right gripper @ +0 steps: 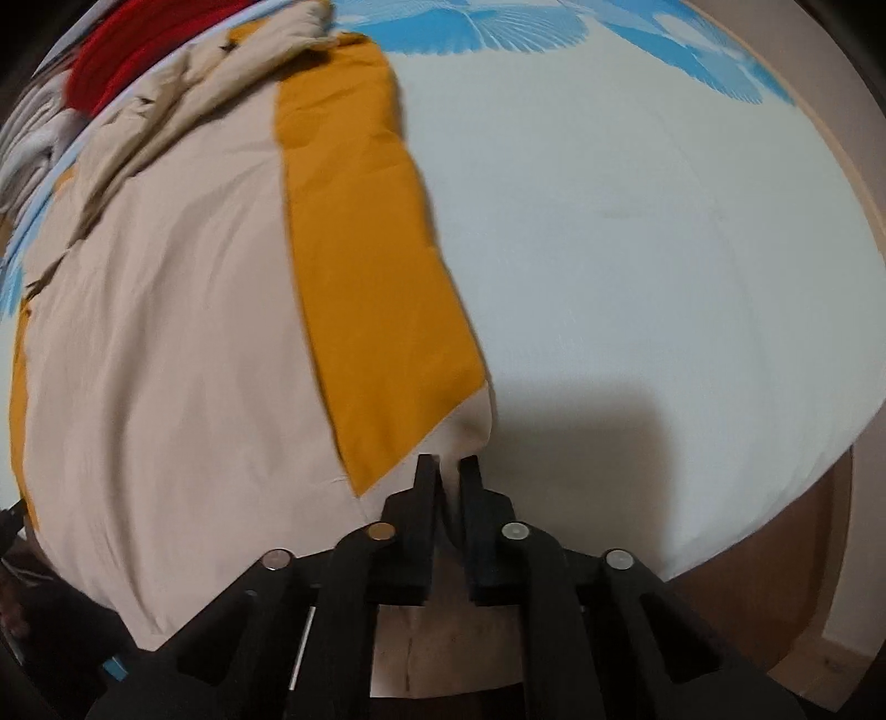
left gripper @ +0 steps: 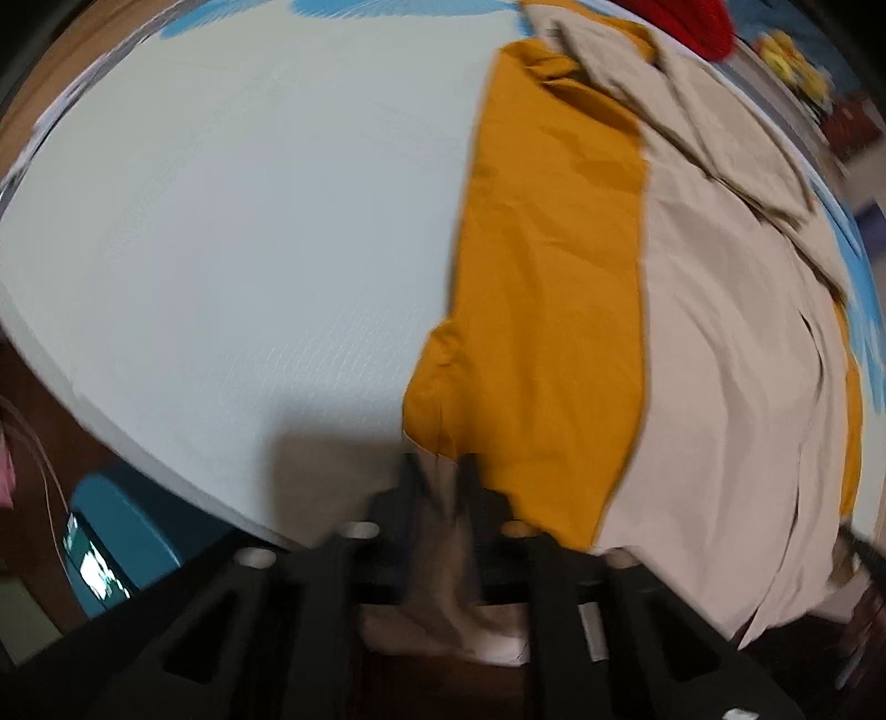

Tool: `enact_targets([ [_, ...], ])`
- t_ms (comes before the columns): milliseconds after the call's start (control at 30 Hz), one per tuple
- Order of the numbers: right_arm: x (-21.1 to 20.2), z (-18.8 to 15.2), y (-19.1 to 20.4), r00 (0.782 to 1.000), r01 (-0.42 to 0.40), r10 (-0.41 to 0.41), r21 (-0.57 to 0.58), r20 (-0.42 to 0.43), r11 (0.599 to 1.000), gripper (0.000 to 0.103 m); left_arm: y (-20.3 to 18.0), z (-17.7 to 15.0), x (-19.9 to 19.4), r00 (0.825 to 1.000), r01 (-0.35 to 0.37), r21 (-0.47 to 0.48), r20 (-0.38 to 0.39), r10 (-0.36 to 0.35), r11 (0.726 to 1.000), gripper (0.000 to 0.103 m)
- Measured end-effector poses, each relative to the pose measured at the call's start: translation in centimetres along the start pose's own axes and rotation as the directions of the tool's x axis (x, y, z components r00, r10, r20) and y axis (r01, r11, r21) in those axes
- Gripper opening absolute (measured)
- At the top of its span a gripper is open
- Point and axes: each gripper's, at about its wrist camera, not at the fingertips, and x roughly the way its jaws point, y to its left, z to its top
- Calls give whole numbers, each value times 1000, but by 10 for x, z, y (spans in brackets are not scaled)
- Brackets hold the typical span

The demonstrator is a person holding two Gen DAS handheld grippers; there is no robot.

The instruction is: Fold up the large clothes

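Midway, I judge: left tool [left gripper: 440,465] and right tool [right gripper: 448,465] each pinch the beige-and-mustard garment [left gripper: 692,332] at six o'clock, further folds remaining.

Large beige-and-mustard garment [left gripper: 692,332] [right gripper: 183,310], folded lengthwise, near hem overhanging the bed edge.

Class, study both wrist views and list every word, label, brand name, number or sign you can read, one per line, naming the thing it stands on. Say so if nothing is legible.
No readable text in either view.
Lit screen beside the teal object: bright marks, too blurred to read.
Beige and mustard garment: no label or print visible.
Bedsheet: blue pattern only, no lettering.
Red cloth: plain.
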Motion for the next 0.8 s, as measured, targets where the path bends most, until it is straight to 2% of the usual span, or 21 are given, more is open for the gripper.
enact_targets([
  [100,-18,-3,-1,998,-40,38,31,56,999,3,-6,-4,-13,999,-21,40,37,19,999,7],
  [200,-28,-10,-13,996,-48,40,94,81,994,4,-6,-4,-8,999,-34,42,13,34,999,11],
  [233,-26,-12,-15,997,-39,31,104,74,994,4,-2,-3,-6,999,-41,33,8,41,999,15],
  [300,-19,-12,-15,999,-21,16,107,49,994,8,1,-2,-1,999,-43,18,-3,43,999,16],
  [367,-6,-15,-15,1000,13,-13,94,-10,995,17,2,-2,1,999,-42,10,-10,42,999,16],
  [400,0,-17,-12,999,26,-24,76,-32,997,17,1,-2,2,999,-48,18,-13,48,999,16],
  [533,-1,-21,-8,998,62,-61,24,-24,998,18,-7,0,6,997,-74,53,-11,75,996,16],
  [600,-3,-22,-8,998,64,-64,22,-22,998,17,-7,0,6,997,-79,58,-9,79,995,16],
  [633,-4,-22,-8,998,64,-63,21,-19,998,15,-7,0,6,997,-80,58,-8,81,995,16],
  [667,-5,-23,-8,998,61,-61,16,-14,998,8,-6,1,6,997,-80,49,-1,80,996,16],
  [733,-8,-23,-3,999,52,-52,-3,2,999,5,-5,1,1,997,-75,31,17,75,997,10],
  [800,-14,-25,-1,998,53,-53,-21,25,998,4,-6,-3,-3,996,-82,33,27,81,996,10],
])
